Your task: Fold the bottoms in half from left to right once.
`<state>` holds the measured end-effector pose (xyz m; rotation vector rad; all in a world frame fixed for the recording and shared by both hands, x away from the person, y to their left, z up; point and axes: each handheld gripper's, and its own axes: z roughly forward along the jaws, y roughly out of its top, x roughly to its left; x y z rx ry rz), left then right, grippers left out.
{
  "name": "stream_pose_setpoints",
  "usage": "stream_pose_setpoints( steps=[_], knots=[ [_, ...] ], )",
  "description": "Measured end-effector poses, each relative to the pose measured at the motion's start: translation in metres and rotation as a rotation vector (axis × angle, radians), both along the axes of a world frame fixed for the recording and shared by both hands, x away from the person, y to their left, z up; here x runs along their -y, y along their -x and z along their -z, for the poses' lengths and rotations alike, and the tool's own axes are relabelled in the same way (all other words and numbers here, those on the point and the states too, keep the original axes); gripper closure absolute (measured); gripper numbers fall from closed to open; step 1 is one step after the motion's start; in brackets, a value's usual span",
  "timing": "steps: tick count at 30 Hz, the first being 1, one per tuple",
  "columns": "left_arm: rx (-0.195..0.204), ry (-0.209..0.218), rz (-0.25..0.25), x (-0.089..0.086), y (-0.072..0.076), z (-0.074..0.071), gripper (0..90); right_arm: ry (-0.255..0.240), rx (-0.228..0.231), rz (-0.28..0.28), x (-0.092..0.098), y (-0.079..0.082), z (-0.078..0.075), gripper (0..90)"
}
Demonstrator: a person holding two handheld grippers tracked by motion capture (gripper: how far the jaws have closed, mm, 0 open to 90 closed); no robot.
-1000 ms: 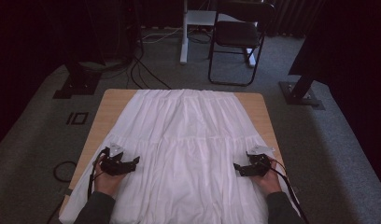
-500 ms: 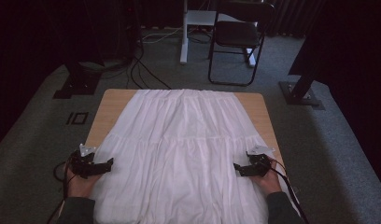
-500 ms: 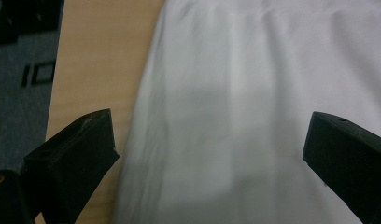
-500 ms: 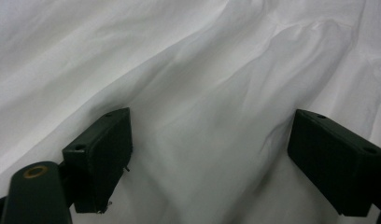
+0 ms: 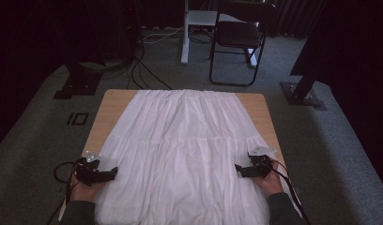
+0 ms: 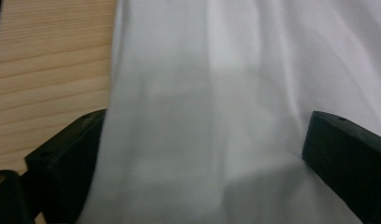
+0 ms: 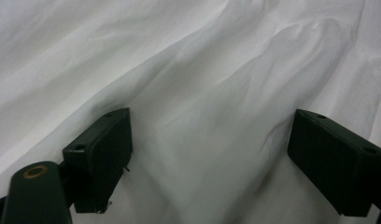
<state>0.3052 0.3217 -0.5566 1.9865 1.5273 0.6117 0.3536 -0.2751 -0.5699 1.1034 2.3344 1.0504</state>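
Note:
A white pleated skirt (image 5: 189, 150) lies spread flat on the wooden table (image 5: 110, 101), waistband at the far end. My left gripper (image 5: 113, 171) sits at the skirt's near left edge, pointing right. Its jaws have just been opening and now stand wide apart. In the left gripper view the skirt's edge (image 6: 198, 116) lies between the jaws of the left gripper (image 6: 202, 154), with bare wood (image 6: 48, 70) at the left. My right gripper (image 5: 238, 169) rests on the skirt's near right side, pointing left. In the right gripper view the right gripper (image 7: 209, 154) is open over wrinkled cloth (image 7: 202, 84).
Beyond the table stand a black folding chair (image 5: 239, 35) and a white post (image 5: 185, 33). Cables (image 5: 142, 70) run across the grey carpet. Black stand bases sit at the far left (image 5: 81, 82) and far right (image 5: 302, 93). The table's left and right edges are close to both hands.
My left gripper has slid left, from on the skirt to its left edge near the table's side, and its jaws have opened. The right gripper has stayed put.

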Motion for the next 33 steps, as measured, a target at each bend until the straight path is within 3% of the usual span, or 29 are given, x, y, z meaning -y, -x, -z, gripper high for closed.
stream_pose_setpoints(
  steps=[2, 5, 7, 8, 9, 10, 11, 12, 13, 15, 16, 17, 18, 19, 22, 24, 25, 26, 27, 28, 29, 30, 31, 32, 33],
  knots=[
    [0.002, 0.004, 0.002, 0.001, 0.003, -0.002, 5.6, 0.000, 0.000, 0.000, 0.000, 0.000, 0.000, 13.1],
    [0.008, 0.010, 0.006, 0.001, 0.006, -0.007, 33.4, -0.003, 0.006, 0.016, 0.001, 0.002, 0.000, 18.9],
    [0.006, 0.017, 0.007, 0.001, 0.007, -0.009, 57.3, -0.010, 0.005, 0.028, 0.003, 0.005, -0.003, 40.7],
    [0.006, 0.017, 0.007, 0.001, 0.007, -0.009, 66.0, -0.010, 0.005, 0.028, 0.003, 0.005, -0.003, 40.7],
    [0.000, 0.026, 0.021, -0.001, 0.007, -0.010, 77.6, -0.021, 0.012, 0.061, 0.014, 0.010, -0.015, 45.1],
    [0.000, 0.026, 0.021, -0.001, 0.007, -0.010, 80.7, -0.021, 0.012, 0.061, 0.014, 0.010, -0.015, 45.1],
    [0.004, 0.005, 0.027, 0.001, 0.007, -0.010, 83.7, -0.020, 0.049, 0.137, 0.028, 0.016, -0.027, 40.8],
    [0.004, 0.005, 0.027, 0.001, 0.007, -0.010, 84.5, -0.020, 0.049, 0.137, 0.028, 0.016, -0.027, 40.8],
    [0.005, -0.021, 0.027, 0.003, 0.007, -0.011, 84.9, 0.027, 0.057, 0.211, 0.041, 0.021, -0.033, 28.5],
    [0.005, -0.037, 0.031, 0.004, 0.008, -0.011, 85.1, 0.091, 0.043, 0.262, 0.050, 0.024, -0.028, 23.1],
    [0.005, -0.037, 0.031, 0.004, 0.008, -0.011, 85.2, 0.091, 0.043, 0.262, 0.050, 0.024, -0.028, 23.1],
    [0.006, -0.061, 0.022, 0.004, 0.008, -0.011, 85.5, 0.087, 0.006, 0.288, 0.058, 0.025, -0.019, 19.6],
    [0.006, -0.061, 0.022, 0.004, 0.008, -0.011, 85.5, 0.087, 0.006, 0.288, 0.058, 0.025, -0.019, 19.6],
    [0.006, -0.077, 0.015, 0.003, 0.008, -0.012, 85.8, 0.091, -0.022, 0.304, 0.063, 0.025, -0.012, 17.1],
    [0.005, -0.105, 0.009, 0.002, 0.007, -0.013, 86.2, 0.104, -0.044, 0.311, 0.065, 0.023, -0.009, 15.0],
    [0.009, -0.119, 0.006, -0.001, 0.008, -0.013, 86.4, 0.078, -0.065, 0.319, 0.067, 0.022, -0.008, 15.1],
    [0.013, -0.132, -0.010, -0.008, 0.008, -0.014, 86.4, 0.038, -0.083, 0.327, 0.071, 0.020, -0.007, 24.4],
    [0.013, -0.132, -0.010, -0.008, 0.008, -0.014, 86.4, 0.038, -0.083, 0.327, 0.071, 0.020, -0.007, 24.4],
    [0.016, -0.150, -0.024, -0.015, 0.010, -0.016, 86.5, 0.035, -0.077, 0.338, 0.077, 0.020, -0.010, 43.3],
    [0.016, -0.150, -0.024, -0.015, 0.010, -0.016, 86.5, 0.035, -0.077, 0.338, 0.077, 0.020, -0.010, 43.3],
    [0.022, -0.175, -0.052, -0.026, 0.011, -0.019, 86.5, 0.039, -0.083, 0.359, 0.082, 0.019, -0.013, 61.4],
    [0.022, -0.175, -0.052, -0.026, 0.011, -0.019, 86.5, 0.039, -0.083, 0.360, 0.084, 0.020, -0.013, 65.5],
    [0.027, -0.176, -0.093, -0.043, 0.011, -0.021, 86.6, 0.041, -0.081, 0.359, 0.085, 0.020, -0.013, 71.0],
    [0.027, -0.176, -0.093, -0.043, 0.011, -0.021, 86.6, 0.041, -0.081, 0.359, 0.085, 0.020, -0.013, 71.0],
    [0.028, -0.182, -0.143, -0.063, 0.010, -0.022, 86.6, 0.045, -0.074, 0.348, 0.084, 0.021, -0.013, 76.8]
  ],
)
